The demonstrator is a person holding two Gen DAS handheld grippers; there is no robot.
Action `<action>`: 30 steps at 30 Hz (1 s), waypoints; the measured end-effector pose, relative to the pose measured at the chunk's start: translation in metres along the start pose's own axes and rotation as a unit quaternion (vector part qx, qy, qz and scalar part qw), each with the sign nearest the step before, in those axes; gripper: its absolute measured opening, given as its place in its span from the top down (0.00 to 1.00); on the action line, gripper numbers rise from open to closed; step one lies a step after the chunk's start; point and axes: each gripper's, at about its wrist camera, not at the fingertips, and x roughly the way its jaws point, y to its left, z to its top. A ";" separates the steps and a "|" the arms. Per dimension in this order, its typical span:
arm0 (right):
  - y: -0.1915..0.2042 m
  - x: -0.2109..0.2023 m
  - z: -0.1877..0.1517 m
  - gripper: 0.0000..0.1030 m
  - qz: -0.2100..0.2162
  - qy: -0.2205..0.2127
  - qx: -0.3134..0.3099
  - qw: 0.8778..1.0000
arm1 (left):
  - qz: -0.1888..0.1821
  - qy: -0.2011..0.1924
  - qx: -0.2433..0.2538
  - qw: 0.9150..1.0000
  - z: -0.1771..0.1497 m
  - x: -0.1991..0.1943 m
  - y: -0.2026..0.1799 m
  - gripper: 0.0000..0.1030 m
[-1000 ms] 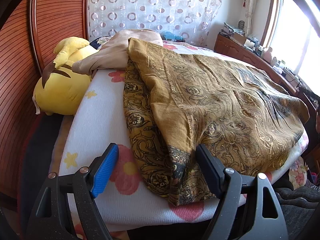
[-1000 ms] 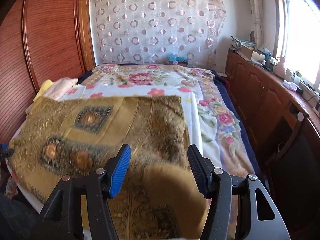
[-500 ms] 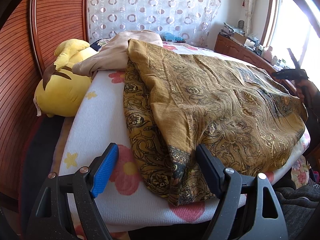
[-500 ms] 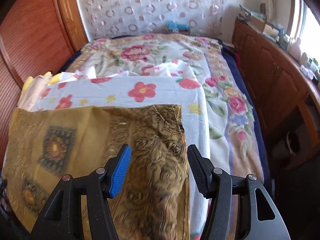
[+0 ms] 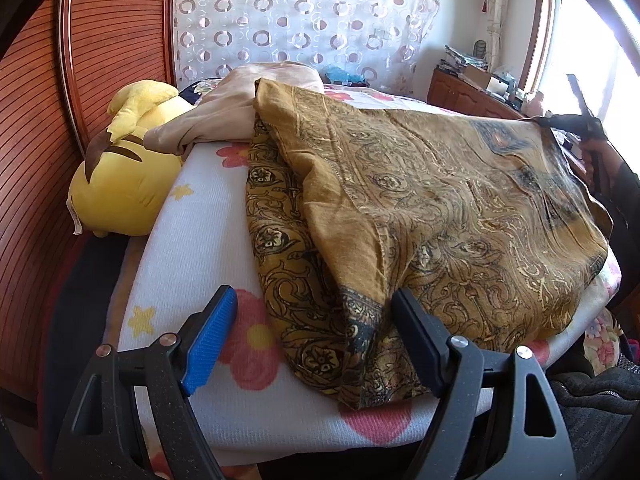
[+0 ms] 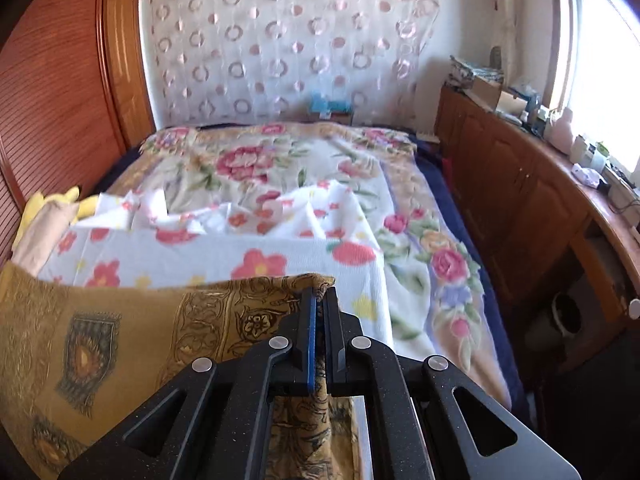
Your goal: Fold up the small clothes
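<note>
the ochre patterned cloth (image 5: pixel 420 208) lies spread over the flowered blanket (image 5: pixel 192 240), filling the centre and right of the left wrist view. the right gripper (image 6: pixel 319 304) is clenched on the cloth's far corner at lower centre of its view. the left gripper (image 5: pixel 312 336) stands open at the bottom of its frame, the near corner between its fingers, unpinched. judging by this, the fold is just starting; next the left likely needs to pinch its corner.

no readable text, labels or numbers anywhere (both views checked)
</note>
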 end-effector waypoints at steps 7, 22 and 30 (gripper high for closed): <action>0.017 0.013 0.002 0.89 -0.029 0.017 -0.024 0.999 | -0.002 0.000 0.000 1.000 -0.001 0.000 0.000 0.22; 0.022 -0.090 -0.112 0.55 0.046 0.004 -0.075 0.996 | -0.014 -0.014 -0.038 0.999 -0.003 -0.005 0.005 0.27; 0.007 -0.100 -0.155 0.55 0.053 0.029 -0.055 0.997 | -0.028 -0.018 -0.046 0.998 -0.004 -0.006 0.002 0.47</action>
